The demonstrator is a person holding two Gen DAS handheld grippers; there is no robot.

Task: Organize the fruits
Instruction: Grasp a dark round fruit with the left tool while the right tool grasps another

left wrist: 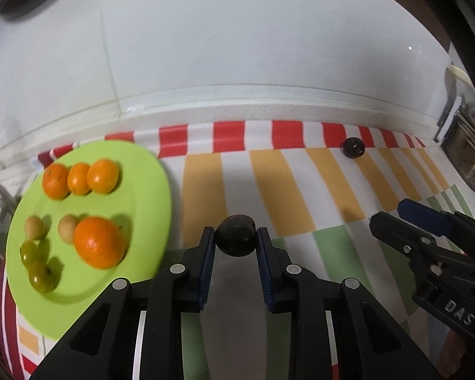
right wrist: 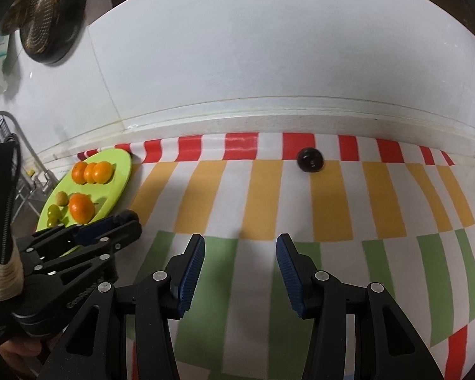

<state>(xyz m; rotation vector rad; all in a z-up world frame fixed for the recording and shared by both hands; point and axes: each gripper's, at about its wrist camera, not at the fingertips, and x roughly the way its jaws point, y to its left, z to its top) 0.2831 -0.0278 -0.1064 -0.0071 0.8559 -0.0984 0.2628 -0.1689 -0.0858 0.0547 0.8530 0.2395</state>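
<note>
I have the left gripper closed on a small dark round fruit; its two blue ribbed pads press the fruit from either side, right at the fingertips, so the hold is shallow. The round lime-green plastic plate lies just left of the left finger, and it carries three small oranges in a row at the far side, a larger orange nearest the fingers, two pale tan fruits and two green ones. I judge the step in hand to be carrying the dark fruit to the plate. To do it well, I keep the pads pressed without squeezing harder, hold the wrist steady so the fruit does not roll out of the tips, and aim for bare plate clear of the larger orange. The right gripper hangs with its fingers partly apart and nothing between them, over the striped cloth. A second dark round fruit sits well beyond its fingertips, at the cloth's far edge.
</note>
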